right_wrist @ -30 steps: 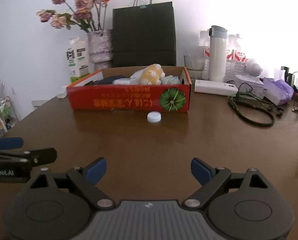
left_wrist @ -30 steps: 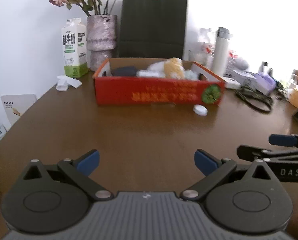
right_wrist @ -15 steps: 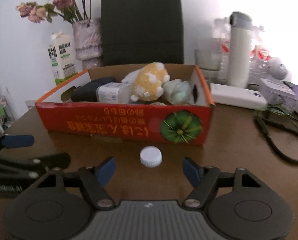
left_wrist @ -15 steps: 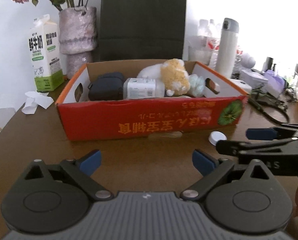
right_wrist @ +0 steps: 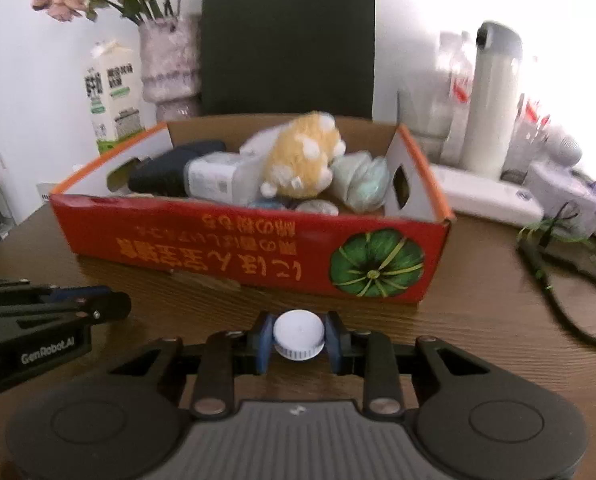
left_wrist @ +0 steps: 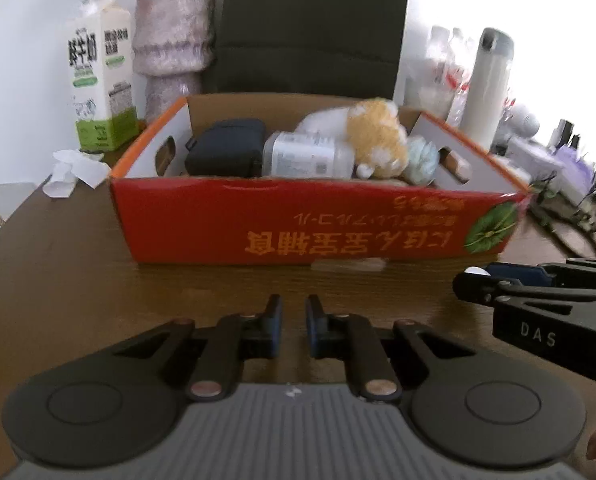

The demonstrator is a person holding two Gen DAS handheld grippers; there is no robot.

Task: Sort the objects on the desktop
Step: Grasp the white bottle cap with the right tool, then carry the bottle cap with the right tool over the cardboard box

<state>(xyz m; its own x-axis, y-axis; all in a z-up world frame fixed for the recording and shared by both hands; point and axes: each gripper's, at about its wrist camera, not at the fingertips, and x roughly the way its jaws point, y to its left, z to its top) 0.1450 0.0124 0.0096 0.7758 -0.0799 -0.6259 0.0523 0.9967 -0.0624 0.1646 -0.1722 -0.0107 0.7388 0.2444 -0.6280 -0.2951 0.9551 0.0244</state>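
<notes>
A red cardboard box point(left_wrist: 318, 228) point(right_wrist: 237, 252) stands on the brown table. It holds a black pouch point(left_wrist: 225, 152), a white bottle point(left_wrist: 306, 156), a yellow plush toy point(right_wrist: 302, 160) and a pale green bundle point(right_wrist: 362, 180). My right gripper point(right_wrist: 299, 338) is shut on a white bottle cap point(right_wrist: 299, 334) just in front of the box; it shows at the right of the left wrist view point(left_wrist: 482, 280). My left gripper point(left_wrist: 293, 330) is nearly closed and empty in front of the box, and shows at the left of the right wrist view point(right_wrist: 109, 304).
Behind the box stand a milk carton point(left_wrist: 97, 76), a vase point(left_wrist: 173, 44), a dark paper bag point(left_wrist: 314, 28) and a white flask point(right_wrist: 494, 96). Crumpled tissue point(left_wrist: 73, 168) lies at the left. A black cable loop point(right_wrist: 570, 300) and white boxes lie at the right.
Both grippers moved forward towards the box. My right gripper closed on the white cap. My left gripper closed from wide open to nearly shut, empty.
</notes>
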